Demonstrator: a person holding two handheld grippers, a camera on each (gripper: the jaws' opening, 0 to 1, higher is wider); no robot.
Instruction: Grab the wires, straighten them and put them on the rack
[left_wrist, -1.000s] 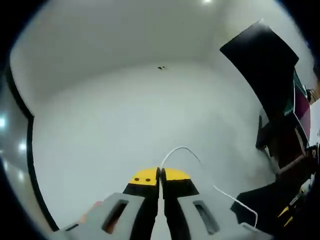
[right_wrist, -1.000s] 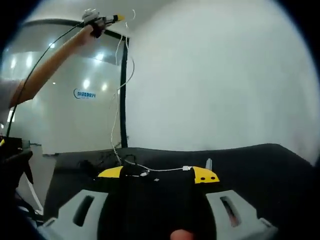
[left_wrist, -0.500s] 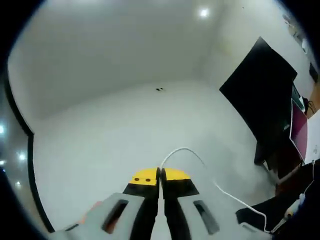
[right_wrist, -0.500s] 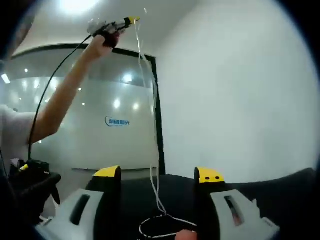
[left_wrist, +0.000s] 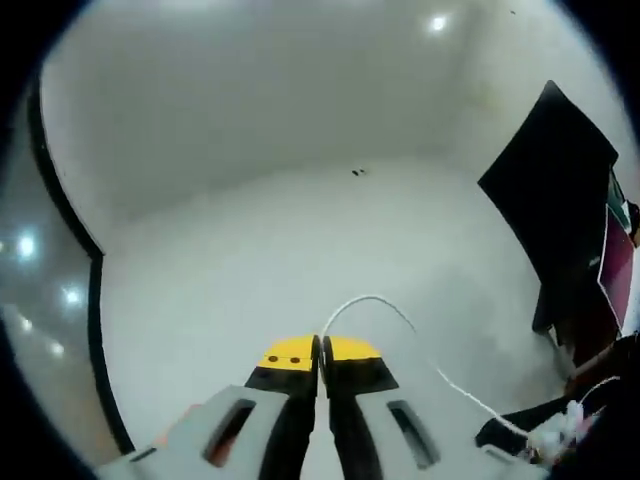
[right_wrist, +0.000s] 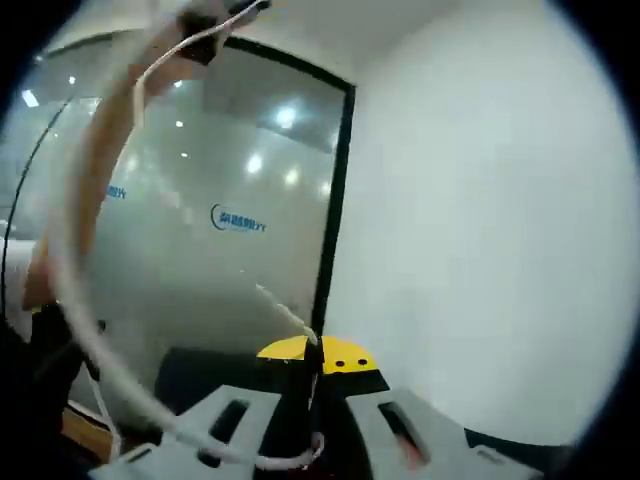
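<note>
In the left gripper view we see a white wall (left_wrist: 300, 250) meeting a white ceiling (left_wrist: 250, 90) with a small light (left_wrist: 437, 22), and a black panel (left_wrist: 560, 170) at the right. In the right gripper view we see a frosted glass partition (right_wrist: 220, 260) bearing a small blue logo (right_wrist: 238, 219), a black frame post (right_wrist: 335, 200) and a plain white wall (right_wrist: 480, 240).

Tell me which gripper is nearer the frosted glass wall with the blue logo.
Probably right: the right gripper, shut on the thin white wire, points at the frosted glass wall; from the left gripper it lies off to the side.
</note>
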